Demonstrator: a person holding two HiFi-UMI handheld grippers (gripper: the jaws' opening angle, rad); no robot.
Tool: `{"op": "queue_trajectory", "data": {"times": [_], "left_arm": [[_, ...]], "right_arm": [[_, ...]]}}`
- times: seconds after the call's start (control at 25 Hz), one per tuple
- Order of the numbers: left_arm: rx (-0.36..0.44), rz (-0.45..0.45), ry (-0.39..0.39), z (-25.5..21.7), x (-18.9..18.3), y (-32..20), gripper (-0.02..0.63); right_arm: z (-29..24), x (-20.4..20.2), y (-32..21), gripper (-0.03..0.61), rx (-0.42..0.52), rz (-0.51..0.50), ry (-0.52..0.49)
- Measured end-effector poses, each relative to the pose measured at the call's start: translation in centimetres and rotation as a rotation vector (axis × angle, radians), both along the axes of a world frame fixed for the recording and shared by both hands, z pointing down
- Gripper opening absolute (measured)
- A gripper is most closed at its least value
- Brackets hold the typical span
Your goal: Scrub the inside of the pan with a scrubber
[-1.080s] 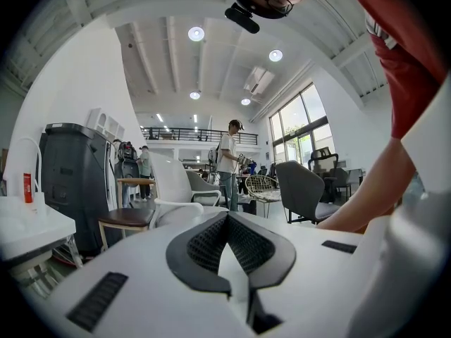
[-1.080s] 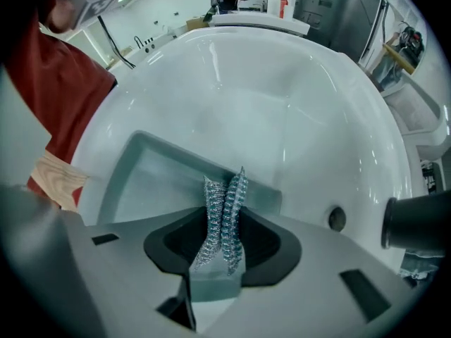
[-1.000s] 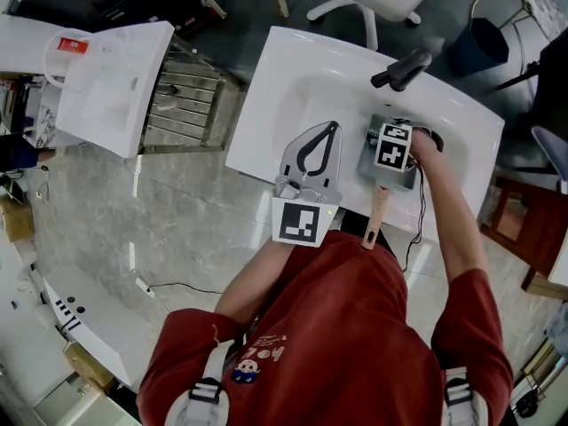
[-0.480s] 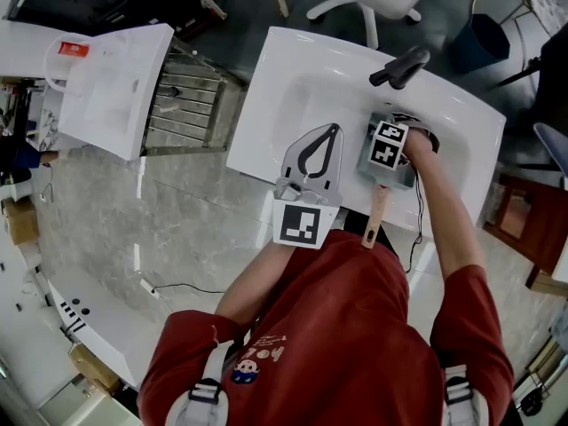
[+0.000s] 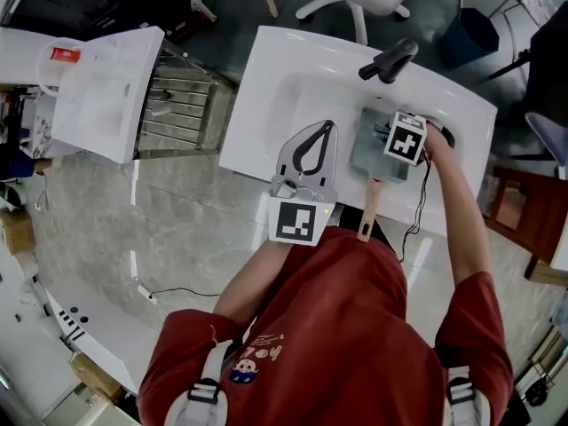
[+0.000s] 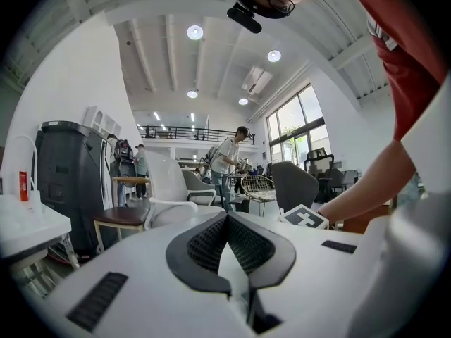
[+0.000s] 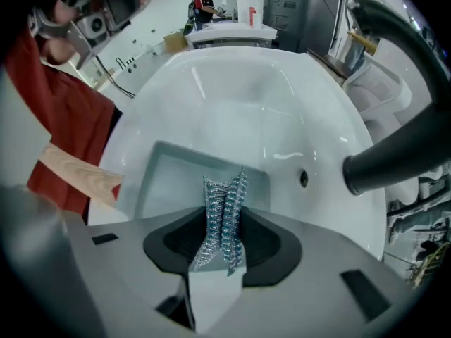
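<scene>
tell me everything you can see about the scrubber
The scrubber is a silvery woven metal mesh with a bluish tint, crumpled into a narrow upright strip with two peaks. Its lower part is pinched between the dark fingers of the right gripper, which is shut on it. The free end points out over the grey square pan lying in the white sink; whether it touches the pan cannot be told.

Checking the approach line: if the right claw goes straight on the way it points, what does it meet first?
Probably the floor of the grey square pan, led by the silver-blue mesh scrubber the right claw grips; depth unclear.
</scene>
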State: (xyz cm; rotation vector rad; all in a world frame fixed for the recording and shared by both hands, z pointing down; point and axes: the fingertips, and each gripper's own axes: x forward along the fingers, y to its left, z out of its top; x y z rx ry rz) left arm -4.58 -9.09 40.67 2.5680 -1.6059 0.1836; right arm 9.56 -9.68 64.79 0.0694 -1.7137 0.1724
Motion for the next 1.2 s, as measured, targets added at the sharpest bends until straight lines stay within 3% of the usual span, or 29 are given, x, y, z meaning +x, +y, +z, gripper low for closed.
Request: {"op": "queue_trajectory", "data": {"times": [0.2,0.36,0.76,1.2], "left_arm": [[0.007,0.021,0.009,-0.4,0.9,0.2,0.014],[0.011,0.037,0.010,-0.6,1.6,0.5,0.014],[0.004,0.039,0.020,-0.4,1.6,1.0,0.014],[0.008,0.034,0.015,-0.6,1.4,0.8,0.014]], "right_arm": [[-2.1,0.5,2.7,0.156,-0.111,-0.057,0.007],[-2.4,-1.1,5.2,0.156,-0.234,-0.043,-0.091],[-1.4,-1.3,6.9,0.152,-0.401,-0.004,-0.088],[-0.8,-1.1,6.8,0.150,-0.420,-0.025,-0.063]]}}
